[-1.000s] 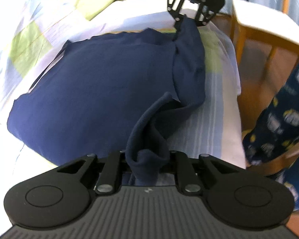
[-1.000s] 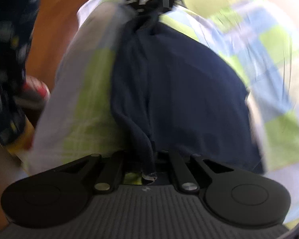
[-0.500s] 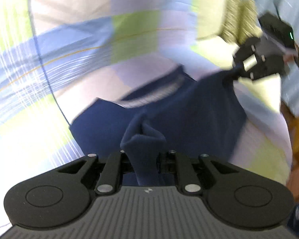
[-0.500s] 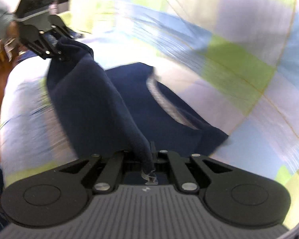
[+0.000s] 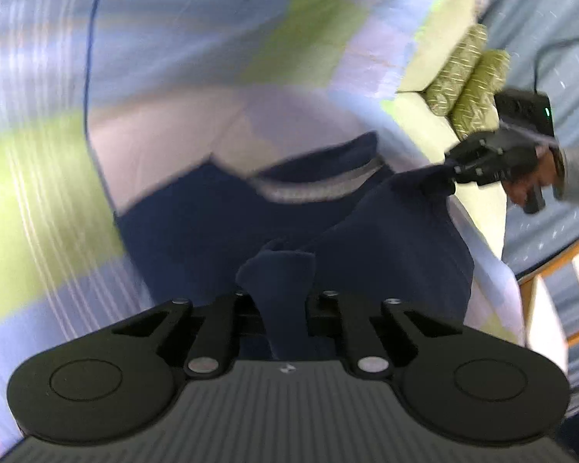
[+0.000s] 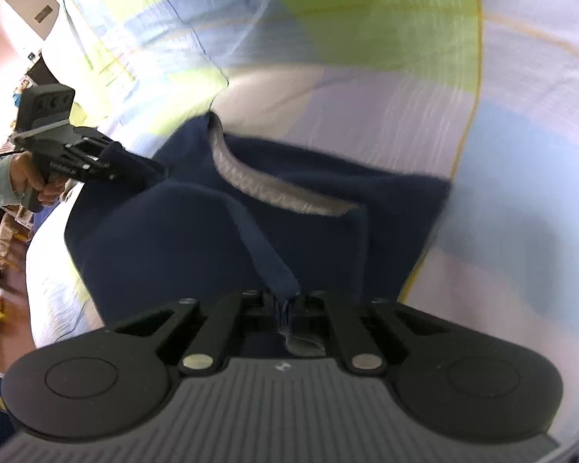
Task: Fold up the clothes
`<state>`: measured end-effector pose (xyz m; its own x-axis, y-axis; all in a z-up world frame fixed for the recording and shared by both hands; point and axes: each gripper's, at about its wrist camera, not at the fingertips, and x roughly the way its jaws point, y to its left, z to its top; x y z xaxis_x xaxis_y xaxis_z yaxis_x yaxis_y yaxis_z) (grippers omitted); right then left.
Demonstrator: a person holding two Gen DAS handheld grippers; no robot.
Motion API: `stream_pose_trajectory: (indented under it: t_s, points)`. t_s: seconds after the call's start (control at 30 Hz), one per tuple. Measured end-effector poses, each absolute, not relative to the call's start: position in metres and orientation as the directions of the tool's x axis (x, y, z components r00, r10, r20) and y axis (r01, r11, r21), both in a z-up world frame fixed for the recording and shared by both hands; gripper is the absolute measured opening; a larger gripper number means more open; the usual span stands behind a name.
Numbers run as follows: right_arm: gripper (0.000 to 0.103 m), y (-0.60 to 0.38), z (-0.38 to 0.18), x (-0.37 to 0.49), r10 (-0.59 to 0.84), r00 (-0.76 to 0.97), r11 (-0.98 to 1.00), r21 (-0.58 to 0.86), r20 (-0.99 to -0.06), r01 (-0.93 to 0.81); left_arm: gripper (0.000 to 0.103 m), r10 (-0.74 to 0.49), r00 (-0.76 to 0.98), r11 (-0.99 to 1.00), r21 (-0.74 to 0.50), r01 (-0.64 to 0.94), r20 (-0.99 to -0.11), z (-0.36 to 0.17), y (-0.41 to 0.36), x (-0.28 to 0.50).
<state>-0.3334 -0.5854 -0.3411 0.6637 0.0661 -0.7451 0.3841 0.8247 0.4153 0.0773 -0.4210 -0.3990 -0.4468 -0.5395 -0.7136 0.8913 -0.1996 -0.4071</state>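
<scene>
Fold half done — the left gripper (image 5: 283,301) and right gripper (image 6: 285,301) each clench a corner of the navy shirt (image 6: 220,247), carried toward its twelve-o'clock collar (image 6: 274,189) — laying flat remains.

A dark navy knit garment (image 6: 197,239) with a grey ribbed neckband (image 6: 258,181) lies on a bed sheet of pale blue, lilac and lime-green checks (image 6: 366,38). The right gripper (image 6: 285,305) pinches a narrow fold of it, jaws closed. At left, a hand (image 6: 34,181) holds the left gripper (image 6: 110,160), clamped on another corner.
</scene>
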Motion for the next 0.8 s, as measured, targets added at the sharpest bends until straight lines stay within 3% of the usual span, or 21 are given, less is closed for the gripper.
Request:
stream_pose_trajectory:
  t_s: [0.2, 0.37, 0.5, 0.6, 0.63, 0.7, 0.8]
  points:
    - [0.003, -0.604, -0.309, -0.341, -0.051, 0.706, 0.807, 0.387, -0.707, 0.446, 0.011, -0.611, -0.416, -0.21, -0.369, 0.906, -0.674, -0.383, -0.439, 0.093]
    - [0.003, -0.621, -0.338, -0.307, -0.095, 0.657, 0.803, 0.332, -0.748, 0.495, 0.011, -0.615, -0.373, -0.166, -0.348, 0.923, -0.695, -0.407, -0.462, 0.104]
    - [0.003, -0.63, -0.34, -0.288, -0.137, 0.673, 0.807, 0.312, -0.727, 0.501, 0.011, -0.679, -0.363, -0.157, -0.357, 0.921, -0.638, -0.399, -0.454, 0.115]
    - [0.002, -0.636, -0.336, -0.287, -0.162, 0.681, 0.802, 0.308, -0.714, 0.512, 0.018, -0.642, -0.381, -0.109, -0.413, 0.904, -0.666, -0.415, -0.465, 0.124]
    - [0.002, -0.637, -0.338, -0.287, -0.158, 0.672, 0.8, 0.305, -0.724, 0.517, 0.027, -0.61, -0.387, -0.091, -0.424, 0.901, -0.691, -0.425, -0.471, 0.125]
    - [0.002, -0.643, -0.361, -0.279, -0.114, 0.609, 0.779, 0.31, -0.785, 0.546, 0.032, -0.571, -0.39, -0.058, -0.438, 0.897, -0.723, -0.443, -0.478, 0.127]
    - [0.004, -0.648, -0.39, -0.269, -0.073, 0.536, 0.753, 0.306, -0.841, 0.582, 0.039, -0.608, -0.374, -0.007, -0.467, 0.884, -0.7, -0.439, -0.475, 0.144]
